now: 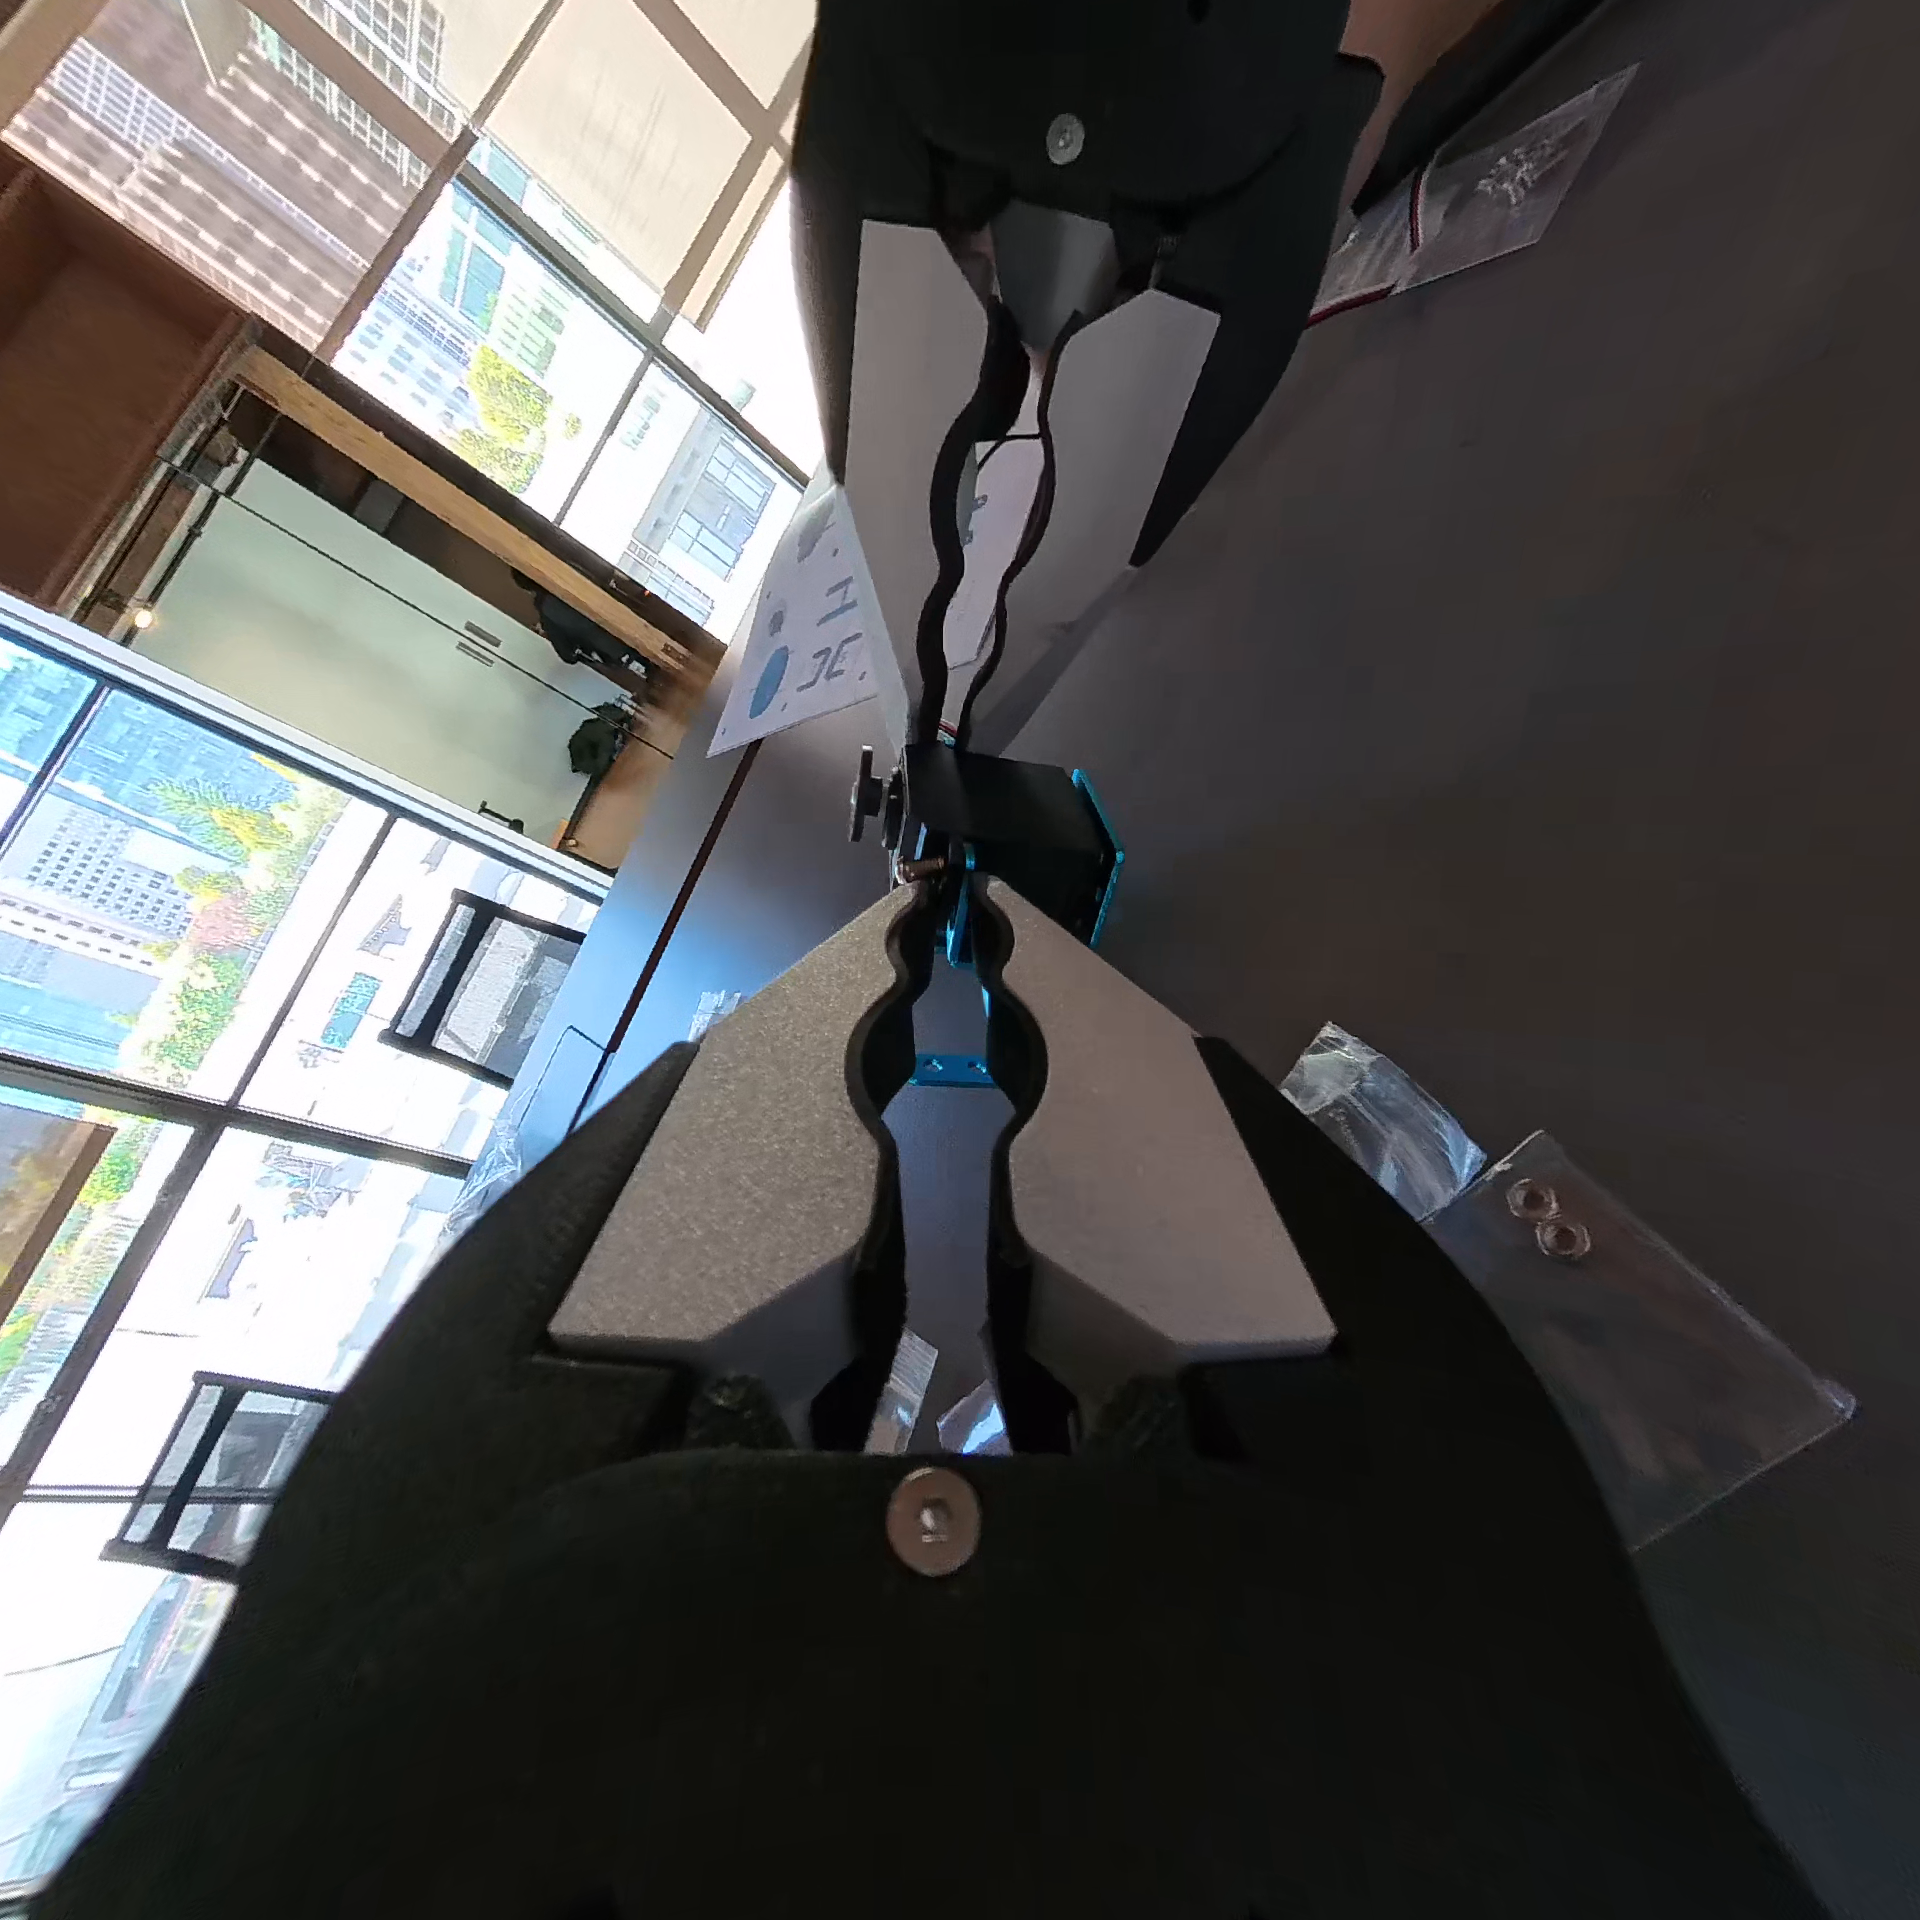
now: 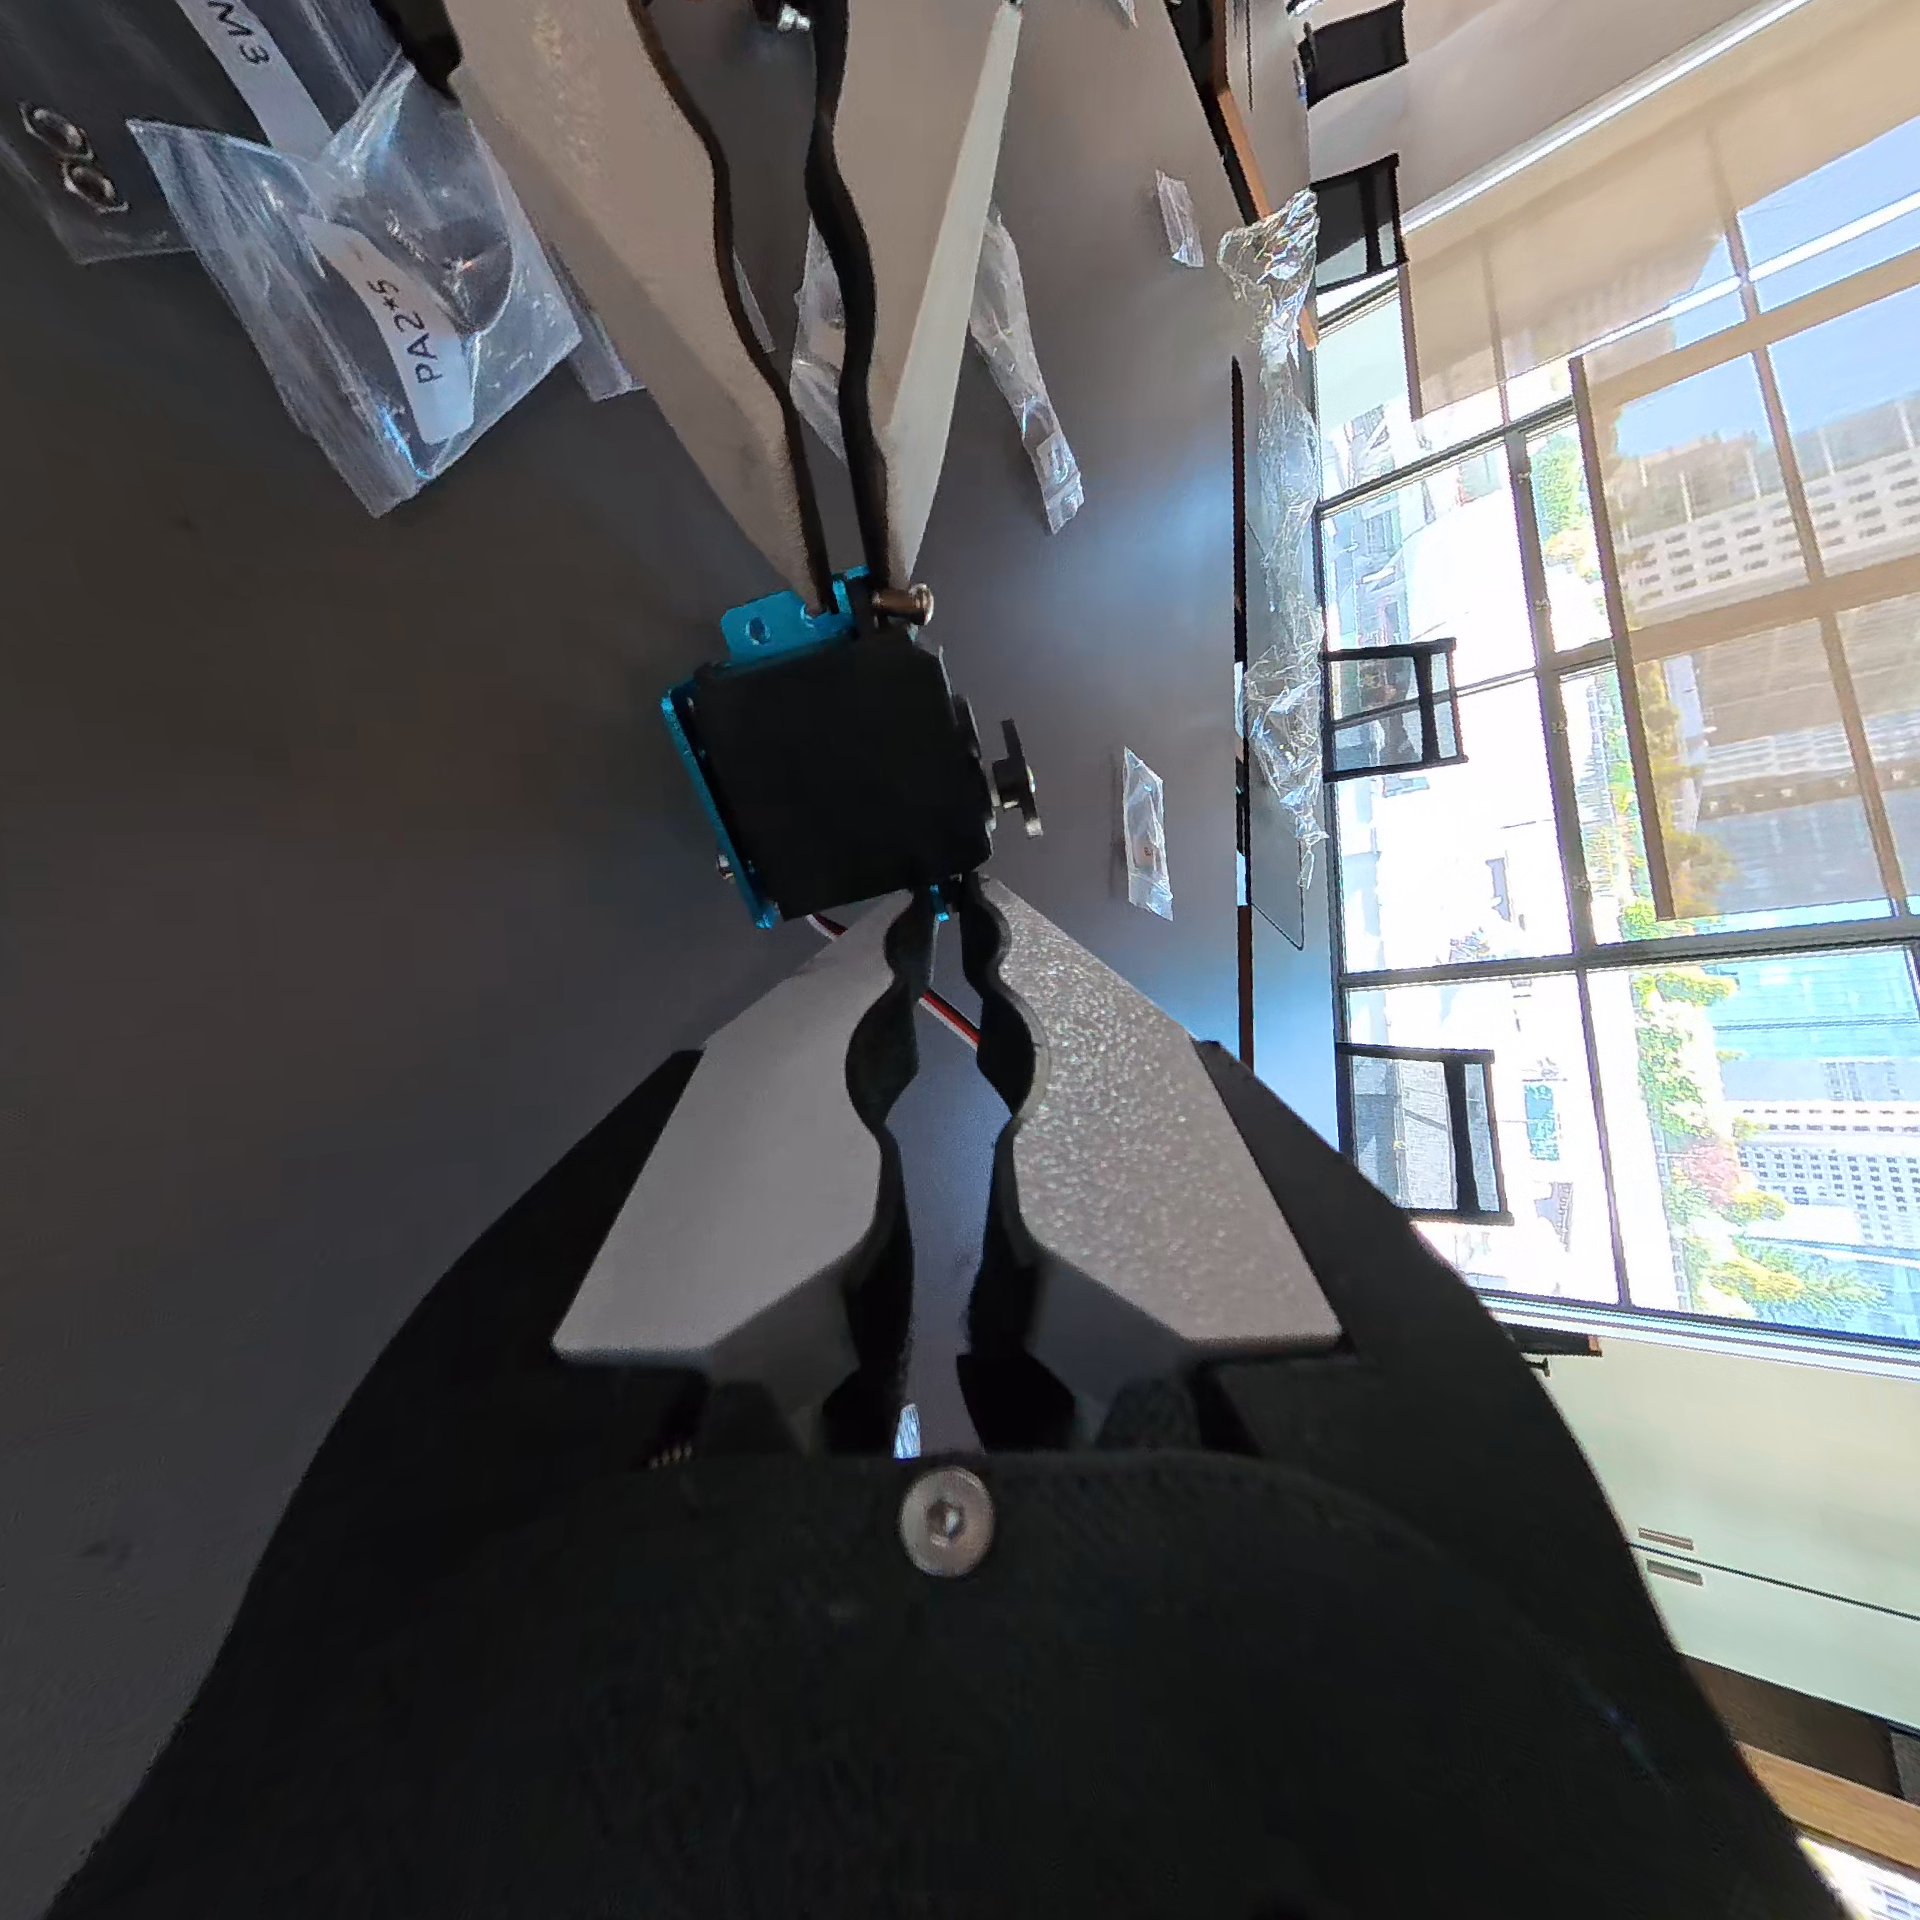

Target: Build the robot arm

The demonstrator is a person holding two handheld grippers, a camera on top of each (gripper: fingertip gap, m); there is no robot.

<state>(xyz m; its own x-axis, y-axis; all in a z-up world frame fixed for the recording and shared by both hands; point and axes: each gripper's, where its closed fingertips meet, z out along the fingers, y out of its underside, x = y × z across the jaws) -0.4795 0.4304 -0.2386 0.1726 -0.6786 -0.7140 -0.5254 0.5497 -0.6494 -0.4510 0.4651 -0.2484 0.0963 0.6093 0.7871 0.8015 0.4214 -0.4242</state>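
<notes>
Both hand-held grippers (image 1: 951, 914) (image 2: 940, 904) clamp servo assy (image 2: 842, 769) (blue bracket).

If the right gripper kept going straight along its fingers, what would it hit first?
The right gripper already meets the black servo in its blue metal bracket; beyond that, the left gripper faces it.

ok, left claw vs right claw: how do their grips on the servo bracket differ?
Left claw pinches the blue bracket at its screw end; right claw pinches the opposite end, by the red-and-white wire. The bracket reaches deep into the left claw; the right claw grips with its tips only. Both are shut, facing each other.
</notes>
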